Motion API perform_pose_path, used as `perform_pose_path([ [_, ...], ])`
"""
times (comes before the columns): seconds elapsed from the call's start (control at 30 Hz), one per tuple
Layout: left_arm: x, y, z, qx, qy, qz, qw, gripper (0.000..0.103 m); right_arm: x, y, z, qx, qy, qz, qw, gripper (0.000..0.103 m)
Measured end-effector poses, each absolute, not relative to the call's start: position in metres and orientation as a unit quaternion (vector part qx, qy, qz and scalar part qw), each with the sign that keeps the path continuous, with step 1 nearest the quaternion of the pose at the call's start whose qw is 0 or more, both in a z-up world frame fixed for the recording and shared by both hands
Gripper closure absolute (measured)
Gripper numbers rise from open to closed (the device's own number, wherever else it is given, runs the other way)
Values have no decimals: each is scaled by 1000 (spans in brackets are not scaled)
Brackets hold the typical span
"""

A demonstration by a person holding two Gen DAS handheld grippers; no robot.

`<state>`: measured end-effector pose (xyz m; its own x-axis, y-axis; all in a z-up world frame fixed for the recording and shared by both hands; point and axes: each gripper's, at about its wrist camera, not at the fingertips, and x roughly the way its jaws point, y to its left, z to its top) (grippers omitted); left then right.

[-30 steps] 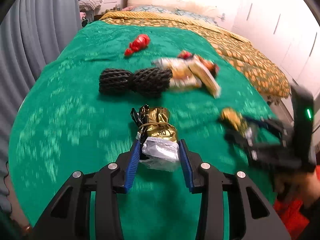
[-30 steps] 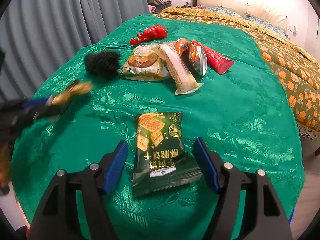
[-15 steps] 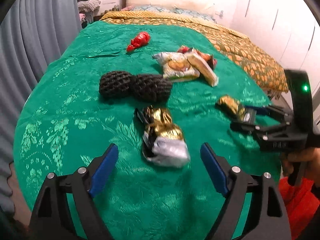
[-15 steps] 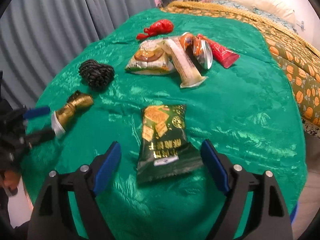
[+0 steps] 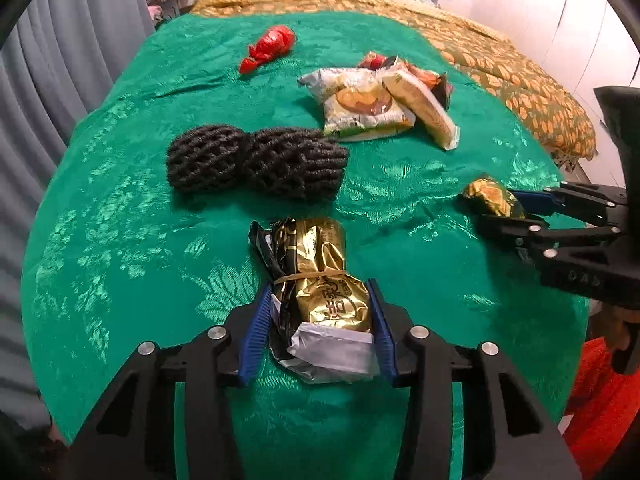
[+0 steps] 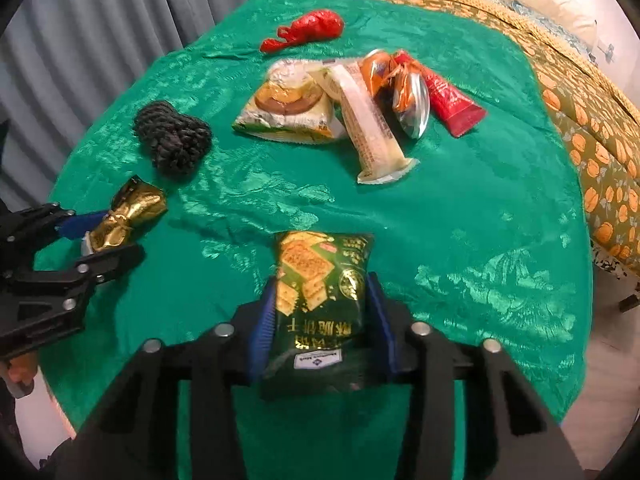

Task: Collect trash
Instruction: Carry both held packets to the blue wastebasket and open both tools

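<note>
Gold wrapper [image 5: 320, 280] pinched by left gripper [image 5: 318, 320]; red tube [image 6: 450, 98] (right view only).

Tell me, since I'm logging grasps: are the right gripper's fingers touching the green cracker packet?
Touching. The right wrist view shows the right gripper with both blue fingers pressed against the sides of the green cracker packet, no gap.

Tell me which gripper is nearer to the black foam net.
Left. The left gripper, shut on the gold wrapper, sits just before the black foam net; the right gripper holds the green cracker packet farther away.
</note>
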<state>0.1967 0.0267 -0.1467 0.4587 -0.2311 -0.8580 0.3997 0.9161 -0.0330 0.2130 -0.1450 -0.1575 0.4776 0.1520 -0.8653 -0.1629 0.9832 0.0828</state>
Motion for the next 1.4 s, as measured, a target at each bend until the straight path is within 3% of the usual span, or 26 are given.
perform_pose_path([
  [0.33, 149, 20, -124, 52, 456, -225, 859, 61, 170, -153, -141, 37, 467, 127, 874, 65],
  [0.67, 129, -39, -122, 49, 456, -267, 848, 61, 126, -197, -128, 87, 437, 123, 887, 65],
  [1.13, 73, -211, -109, 93, 446, -410, 790, 61, 61, -383, -137, 123, 434, -29, 892, 65],
  [1.4, 50, -320, -153, 132, 475, -440, 750, 60, 25, -475, -190, 161, 449, -118, 871, 65],
])
